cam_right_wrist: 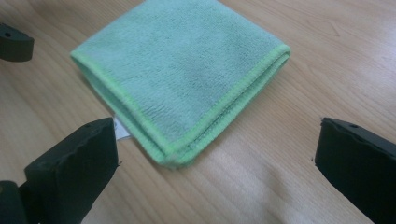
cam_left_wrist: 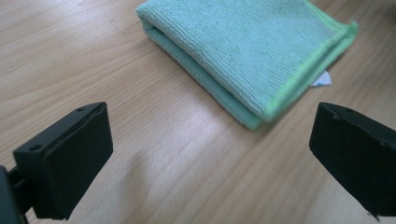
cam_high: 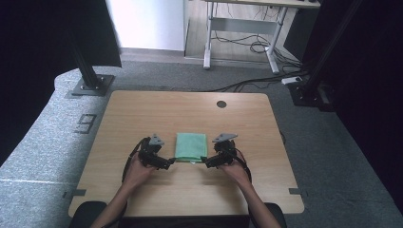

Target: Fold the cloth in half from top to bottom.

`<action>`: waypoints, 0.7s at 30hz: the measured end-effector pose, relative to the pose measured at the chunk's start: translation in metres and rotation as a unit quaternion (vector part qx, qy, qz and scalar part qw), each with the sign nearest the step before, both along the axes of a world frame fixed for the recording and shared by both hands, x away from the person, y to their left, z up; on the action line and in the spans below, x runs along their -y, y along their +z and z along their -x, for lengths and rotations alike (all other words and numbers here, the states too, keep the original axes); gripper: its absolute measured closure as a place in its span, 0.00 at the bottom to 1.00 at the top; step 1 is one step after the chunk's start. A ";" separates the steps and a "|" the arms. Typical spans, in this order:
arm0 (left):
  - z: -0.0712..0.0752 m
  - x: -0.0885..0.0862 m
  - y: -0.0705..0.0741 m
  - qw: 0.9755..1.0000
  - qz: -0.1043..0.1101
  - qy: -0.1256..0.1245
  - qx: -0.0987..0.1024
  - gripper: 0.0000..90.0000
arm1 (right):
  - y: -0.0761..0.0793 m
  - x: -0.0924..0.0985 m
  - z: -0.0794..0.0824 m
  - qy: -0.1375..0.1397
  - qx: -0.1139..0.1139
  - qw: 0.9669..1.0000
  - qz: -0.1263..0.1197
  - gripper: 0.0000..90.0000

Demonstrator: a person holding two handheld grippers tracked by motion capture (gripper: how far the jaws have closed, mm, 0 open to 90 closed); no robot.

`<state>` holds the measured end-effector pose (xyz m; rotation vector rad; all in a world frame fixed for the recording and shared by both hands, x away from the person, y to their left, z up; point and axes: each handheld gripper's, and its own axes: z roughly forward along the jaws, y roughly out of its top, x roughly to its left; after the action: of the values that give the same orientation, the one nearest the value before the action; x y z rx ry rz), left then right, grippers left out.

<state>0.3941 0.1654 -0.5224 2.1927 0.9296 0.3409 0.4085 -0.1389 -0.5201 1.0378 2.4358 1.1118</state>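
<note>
Two hand-held grippers, left (cam_high: 167, 162) and right (cam_high: 207, 163), jaws wide, empty, flanking folded green cloth (cam_high: 191, 147); table (cam_high: 142, 114) around bare.

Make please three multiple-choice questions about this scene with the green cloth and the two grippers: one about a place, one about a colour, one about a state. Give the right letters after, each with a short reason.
1. Where does the cloth lie?
A. between the two grippers
B. at the far edge of the table
C. on the floor

2. What colour is the cloth's hem?
A. red
B. brighter green
C. black

3. How is the cloth?
A. spread out flat in one layer
B. crumpled into a ball
C. folded into a neat stack of layers

Answers:
1. A, as the high view shows it on the table with the left gripper and the right gripper at its near corners.
2. B, as a brighter green stitched border runs along its edges in both gripper views.
3. C, as several layers show at its edge in the left gripper view.
</note>
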 end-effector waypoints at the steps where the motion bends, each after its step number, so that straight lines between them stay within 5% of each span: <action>1: 0.003 -0.002 0.001 1.000 -0.002 -0.001 0.002 0.00 | 0.001 0.002 0.002 0.001 0.001 1.000 0.001 0.00; 21: 0.042 -0.024 -0.008 1.000 -0.018 -0.001 0.001 0.00 | 0.006 0.041 0.035 -0.018 0.005 1.000 0.000 0.00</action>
<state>0.3524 0.1895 -0.5300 2.2263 0.9258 0.3619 0.3736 -0.1801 -0.5141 1.0680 2.4002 1.1030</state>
